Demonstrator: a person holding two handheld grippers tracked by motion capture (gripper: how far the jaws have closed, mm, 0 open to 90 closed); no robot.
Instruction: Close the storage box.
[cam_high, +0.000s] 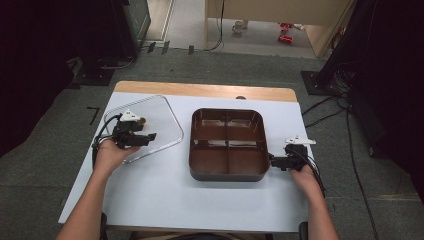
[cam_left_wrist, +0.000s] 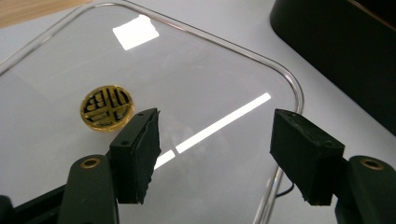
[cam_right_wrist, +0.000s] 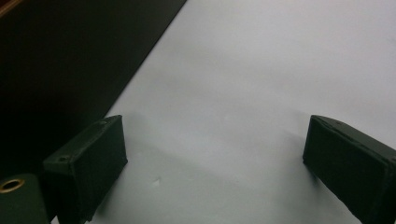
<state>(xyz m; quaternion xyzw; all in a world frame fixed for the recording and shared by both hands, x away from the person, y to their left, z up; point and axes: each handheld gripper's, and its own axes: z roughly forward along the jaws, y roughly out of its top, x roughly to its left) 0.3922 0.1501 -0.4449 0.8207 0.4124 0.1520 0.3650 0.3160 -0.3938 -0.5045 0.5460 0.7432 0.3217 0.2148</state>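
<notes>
A clear, rounded lid lies flat on the white table at the left, and a round gold sticker shows on it in the left gripper view. My left gripper hovers over the lid's near part, open, with nothing between its pads. A dark brown tray with four compartments sits mid-table; its wall shows at the upper right of the left gripper view. My right gripper rests by the tray's near right corner, open over bare table, with the tray wall on its left.
The white table top has a wooden strip along its far edge. Cables and dark stands occupy the floor to the right, and dark equipment stands at the far left.
</notes>
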